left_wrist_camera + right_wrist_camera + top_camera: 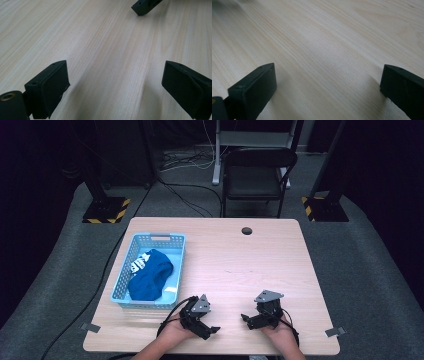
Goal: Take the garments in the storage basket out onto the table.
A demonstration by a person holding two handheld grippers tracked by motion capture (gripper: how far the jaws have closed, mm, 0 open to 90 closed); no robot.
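Note:
My left gripper (212, 330) rests low over the wooden table (240, 260) near its front edge, held in a hand, pointing right. In the left gripper view its jaws (115, 75) stand wide apart with only bare wood between them. My right gripper (246, 319) sits a short way to its right, pointing left toward it. The right gripper view has its jaws (328, 77) wide apart over bare wood too. A tip of the right gripper (143, 6) pokes in at the top of the left gripper view.
A light blue basket (160, 238) stands at the table's left with a dark blue cloth (150, 276) and a white patterned piece (140, 263) in it. A round hole (246, 230) is near the far edge. A black chair (257, 175) stands beyond the table.

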